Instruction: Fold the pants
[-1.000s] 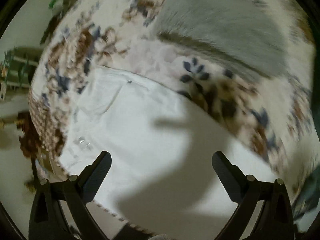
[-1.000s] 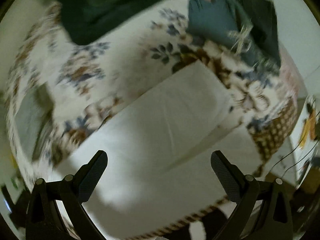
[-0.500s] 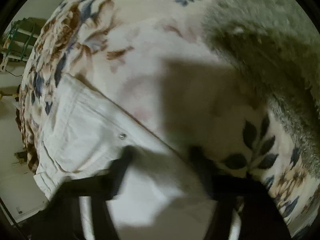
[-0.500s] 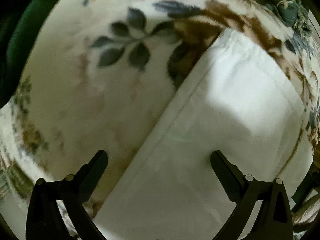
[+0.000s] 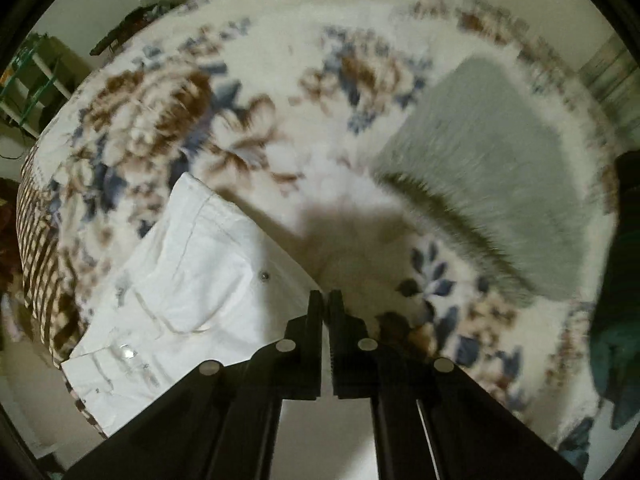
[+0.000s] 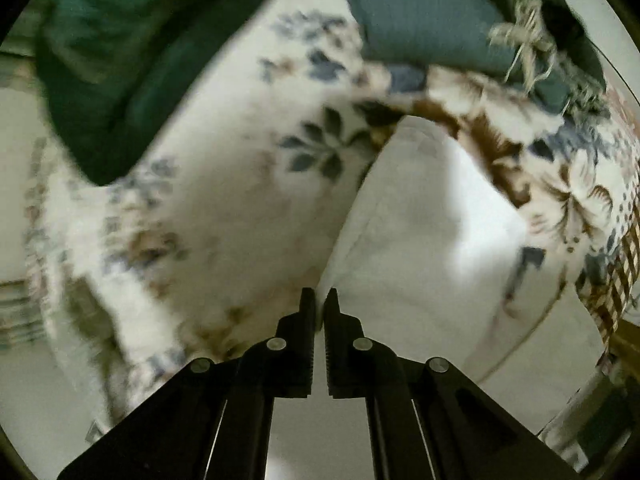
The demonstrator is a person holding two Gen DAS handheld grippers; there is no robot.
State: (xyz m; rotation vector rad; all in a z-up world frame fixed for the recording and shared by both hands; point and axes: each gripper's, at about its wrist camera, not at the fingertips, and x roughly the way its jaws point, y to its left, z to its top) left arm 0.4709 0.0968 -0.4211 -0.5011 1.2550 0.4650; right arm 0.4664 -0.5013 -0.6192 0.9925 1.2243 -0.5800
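Left wrist view: left gripper (image 5: pixel 325 294) has its jaws pinched together on the upper edge of the white pants (image 5: pixel 192 280), waistband end. The garment fans out from the tips toward 9–10 o'clock, rivet (image 5: pixel 264 276) and pocket seam visible, lying on the floral blanket (image 5: pixel 280 92). A grey fuzzy mat (image 5: pixel 492 156) sits at 1–2 o'clock, apart from the pants.

Right wrist view: right gripper (image 6: pixel 319 294) is likewise clamped on a pants (image 6: pixel 432 240) edge, leg end by the look of it. Cloth spreads from the tips toward 1–3 o'clock, with a green pillow (image 6: pixel 420 12) further off at 12–1.

Key relation: the two grips sit on the same long edge, so the garment's long axis runs between the claws. Waist is off to the left gripper's left and the legs off to the right gripper's right. Each hand owns one end; neither is nearer the middle.

Judgement: next is a lengthwise fold, carrying that edge across toward the opposite one. Both hands need to travel together or the edge will skew.
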